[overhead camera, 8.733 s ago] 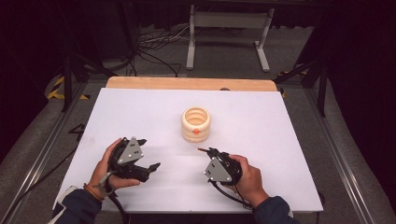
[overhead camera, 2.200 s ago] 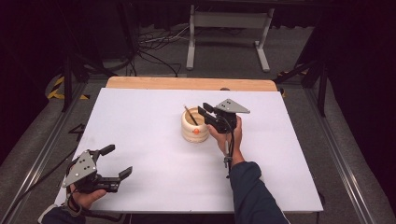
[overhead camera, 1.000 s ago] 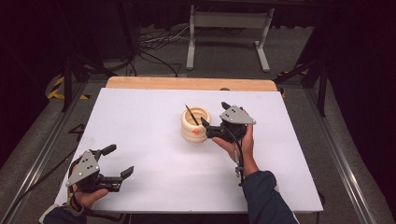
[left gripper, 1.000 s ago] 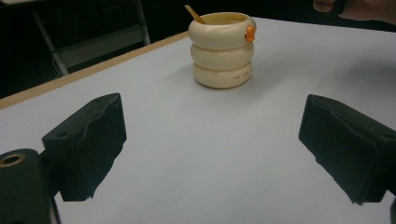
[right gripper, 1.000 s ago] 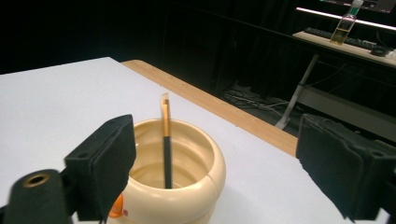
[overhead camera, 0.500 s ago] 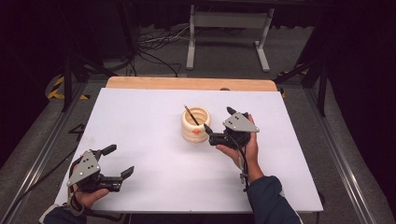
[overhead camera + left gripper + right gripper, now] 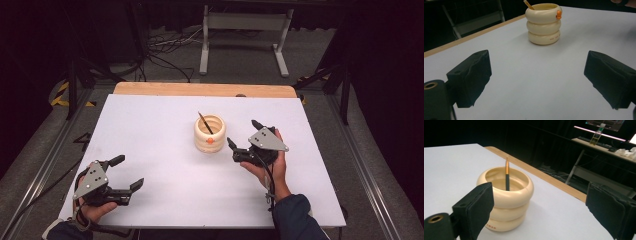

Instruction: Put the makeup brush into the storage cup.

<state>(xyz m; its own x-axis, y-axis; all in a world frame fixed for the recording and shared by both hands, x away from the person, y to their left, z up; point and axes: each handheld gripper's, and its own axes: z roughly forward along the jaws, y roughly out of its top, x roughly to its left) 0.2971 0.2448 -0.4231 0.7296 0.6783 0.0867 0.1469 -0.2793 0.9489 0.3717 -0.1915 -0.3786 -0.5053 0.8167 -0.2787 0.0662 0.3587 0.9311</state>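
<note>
High view: white table [image 7: 165, 130] (dark room)

left gripper [image 7: 125, 172]: jaws wide apart, low | right gripper [image 7: 242, 135]: jaws wide apart

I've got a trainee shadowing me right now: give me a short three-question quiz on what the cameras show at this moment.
1. True or false: the right gripper is clamped on the cream holder.
2. What stands inside the cream holder?
A. a spoon
B. a thin pencil-like stick
C. nothing
3. Which gripper is nearer the holder, and how do the left gripper's jaws stand?

Key
1. False: its jaws are open and apart from the holder, just to the holder's right in the high view.
2. B: it leans against the inner wall, tip above the rim.
3. The right one; the left gripper rests near the table's front left corner, jaws wide open and holding nothing.
</note>
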